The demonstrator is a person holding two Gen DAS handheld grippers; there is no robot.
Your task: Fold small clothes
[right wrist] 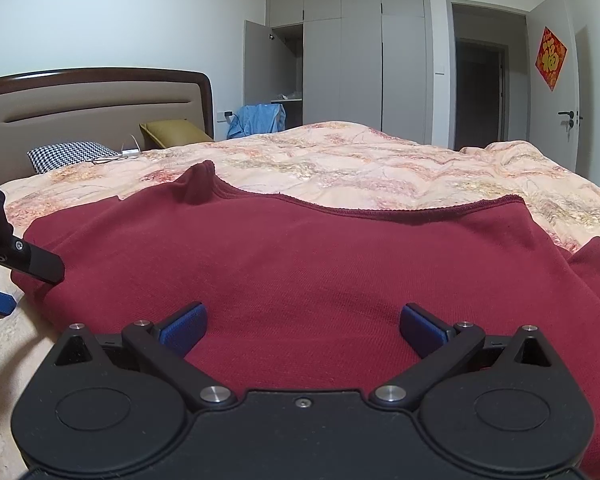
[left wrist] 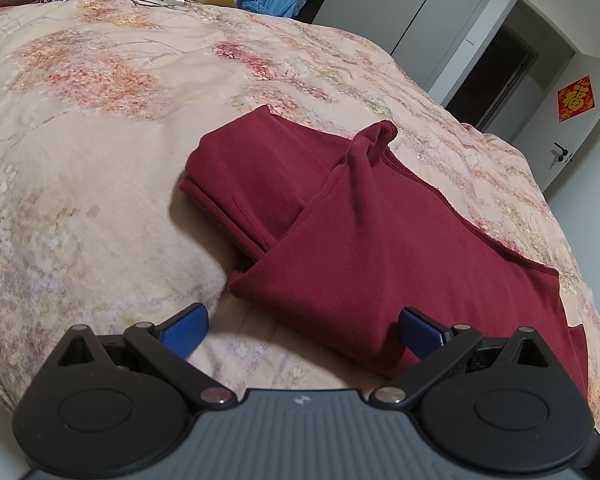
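I am holding both hand-held grippers, left [left wrist: 302, 330] and right [right wrist: 302, 328], wide open over the sweater [right wrist: 300, 264] on the bed [left wrist: 100, 160]. The door's red diamond [right wrist: 550, 59] is showing a gold "福".

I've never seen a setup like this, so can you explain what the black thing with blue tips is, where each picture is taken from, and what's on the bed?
The black things are two hand-held grippers, one in each of a person's hands. Each carries a camera that looks forward between its blue-padded jaws. One picture comes from the left gripper, the other from the right gripper. In the right view, the left gripper shows at the left edge. Both look down on a bed with a floral quilt. On it lies a dark red garment, partly folded. Both pairs of jaws stand open and hold nothing. Far off are a checked pillow and grey wardrobes.
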